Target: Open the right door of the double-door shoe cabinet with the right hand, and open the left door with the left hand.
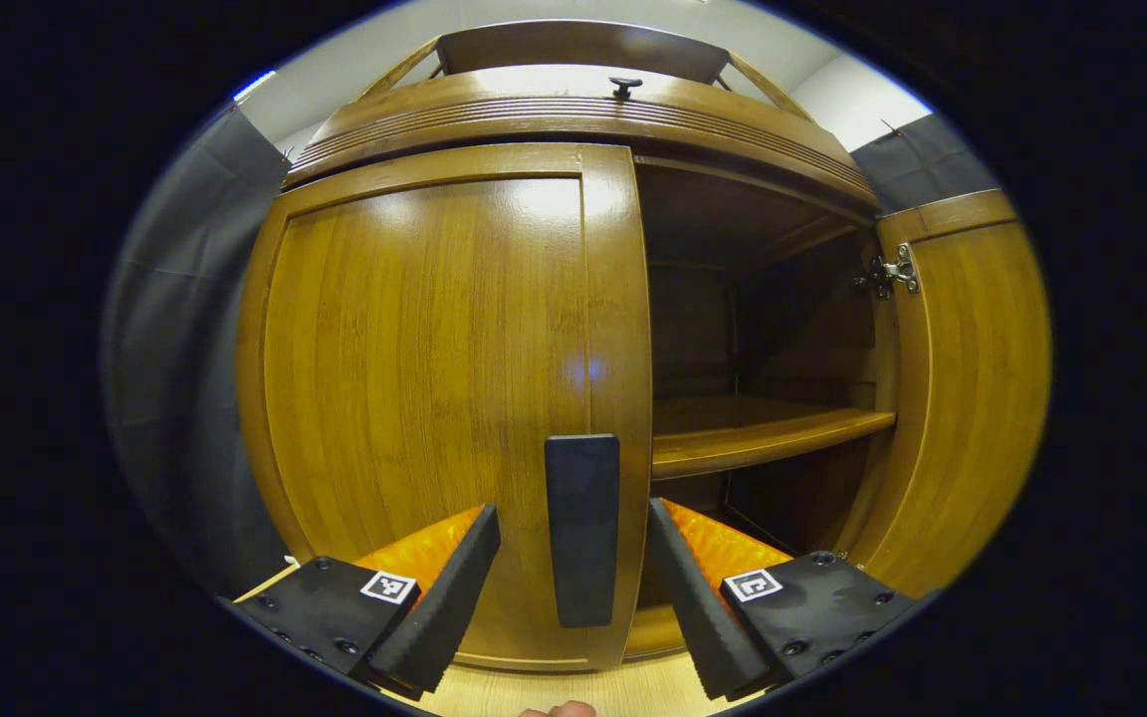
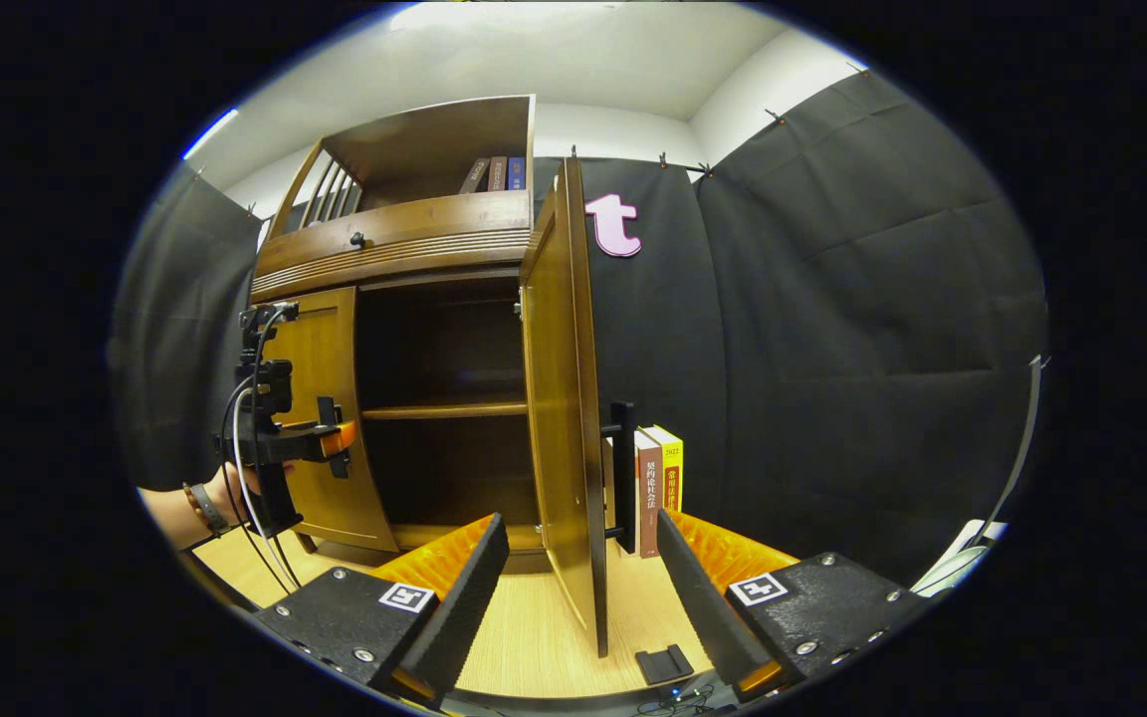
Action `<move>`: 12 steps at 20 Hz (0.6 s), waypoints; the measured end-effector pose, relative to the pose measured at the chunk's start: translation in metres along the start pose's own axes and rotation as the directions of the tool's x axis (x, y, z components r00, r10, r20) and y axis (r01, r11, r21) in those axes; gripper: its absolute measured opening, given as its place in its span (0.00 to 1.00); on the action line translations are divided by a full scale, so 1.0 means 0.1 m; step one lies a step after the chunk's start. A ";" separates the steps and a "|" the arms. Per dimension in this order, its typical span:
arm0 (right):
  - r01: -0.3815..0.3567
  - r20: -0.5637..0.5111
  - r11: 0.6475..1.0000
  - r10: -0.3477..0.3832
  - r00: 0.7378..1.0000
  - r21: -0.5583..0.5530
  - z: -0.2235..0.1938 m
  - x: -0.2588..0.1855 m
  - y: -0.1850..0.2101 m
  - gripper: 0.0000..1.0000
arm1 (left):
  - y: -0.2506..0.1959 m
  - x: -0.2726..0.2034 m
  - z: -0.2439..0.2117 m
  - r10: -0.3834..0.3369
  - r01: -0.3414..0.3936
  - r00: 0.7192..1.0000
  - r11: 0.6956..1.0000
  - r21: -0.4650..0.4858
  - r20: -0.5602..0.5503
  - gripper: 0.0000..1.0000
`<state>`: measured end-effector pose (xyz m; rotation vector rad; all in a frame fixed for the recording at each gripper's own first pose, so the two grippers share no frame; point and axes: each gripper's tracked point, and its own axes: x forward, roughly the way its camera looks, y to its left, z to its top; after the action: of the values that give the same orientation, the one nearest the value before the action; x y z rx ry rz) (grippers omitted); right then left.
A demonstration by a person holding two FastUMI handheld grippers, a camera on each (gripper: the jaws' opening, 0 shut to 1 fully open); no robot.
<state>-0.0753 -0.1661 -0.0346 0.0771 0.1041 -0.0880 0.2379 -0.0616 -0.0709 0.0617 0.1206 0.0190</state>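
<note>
Right door (image 2: 564, 398) swung open; right gripper (image 2: 578, 588) released. Left gripper (image 1: 573, 578) jaws spread around left-door handle (image 1: 582, 528) at 12 o'clock; next clench, pull

Two books (image 2: 657, 488) stand upright on the wooden floor (image 2: 534, 637) just right of where I am, against the black cloth wall (image 2: 832, 329) — one with a dark red spine, the other yellow. High up, in the open upper shelf (image 2: 414, 149), a few more books (image 2: 496, 173) lean together at its right end. A small black clip-like object (image 2: 664, 663) lies flat on the floor near me. Above the cloth I see white wall (image 2: 623, 124) and ceiling (image 2: 573, 50).
</note>
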 end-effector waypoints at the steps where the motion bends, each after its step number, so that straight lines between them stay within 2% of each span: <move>1: 0.002 -0.002 1.000 -0.002 1.000 -0.002 0.00 0.01 -0.01 0.98 | 0.00 0.02 -0.01 0.002 -0.002 1.000 1.000 -0.002 -0.007 0.94; 2: 0.006 -0.001 1.000 -0.006 1.000 -0.002 0.02 0.02 -0.04 0.92 | 0.01 0.04 -0.04 0.003 -0.003 1.000 1.000 0.000 -0.013 0.94; 11: 0.042 -0.007 0.999 -0.041 0.999 0.024 0.07 0.12 -0.20 0.92 | -0.01 0.13 -0.11 -0.004 0.004 1.000 1.000 -0.004 -0.030 0.96; 12: 0.039 0.000 0.999 -0.039 0.999 0.031 0.09 0.13 -0.20 0.92 | -0.02 0.13 -0.13 -0.010 0.010 0.999 1.000 -0.018 -0.037 0.87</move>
<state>-0.0630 -0.1880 -0.0289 0.1057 0.1040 -0.1285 0.2491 -0.0623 -0.0858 0.0434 0.1573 0.0111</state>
